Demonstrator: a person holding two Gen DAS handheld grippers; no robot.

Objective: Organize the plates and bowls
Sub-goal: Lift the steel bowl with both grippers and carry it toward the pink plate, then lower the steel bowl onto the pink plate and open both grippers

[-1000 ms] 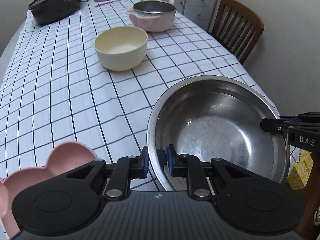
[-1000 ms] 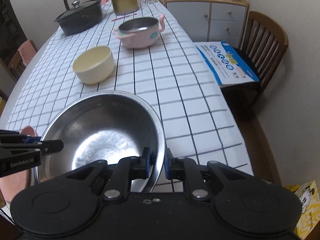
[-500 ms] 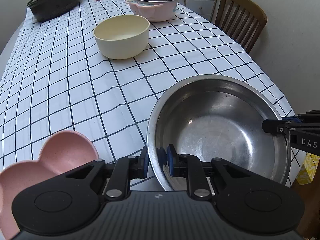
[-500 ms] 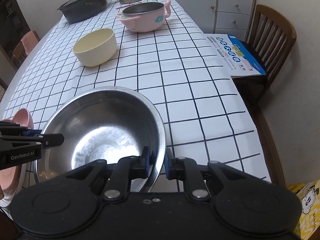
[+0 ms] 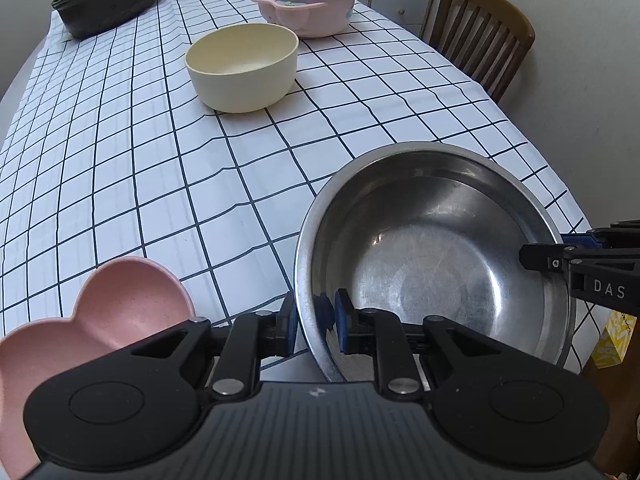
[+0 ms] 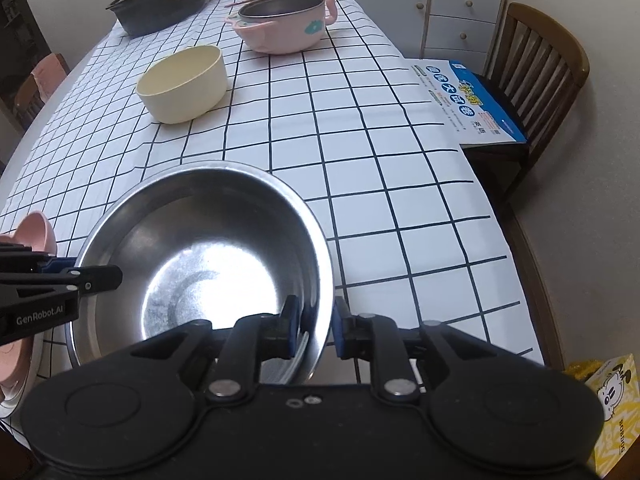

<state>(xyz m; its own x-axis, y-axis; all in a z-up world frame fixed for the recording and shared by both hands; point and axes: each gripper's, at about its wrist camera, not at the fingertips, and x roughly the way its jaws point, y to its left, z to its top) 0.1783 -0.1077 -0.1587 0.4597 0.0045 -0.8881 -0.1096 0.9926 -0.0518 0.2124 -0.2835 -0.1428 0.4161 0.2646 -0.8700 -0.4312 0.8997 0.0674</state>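
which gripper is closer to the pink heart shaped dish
Left. The left gripper straddles the steel bowl rim right beside the pink dish; the right gripper is across the bowl.

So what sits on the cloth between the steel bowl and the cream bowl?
Nothing: in both wrist views only bare checked tablecloth lies between the steel bowl and the cream bowl.

Brushed metal, matt plastic, checked cloth
Steel bowl [image 5: 436,264] gleams, scuffed; pink dish [image 5: 100,320] and cream bowl [image 5: 242,68] look matt; tablecloth [image 5: 120,152] creased.
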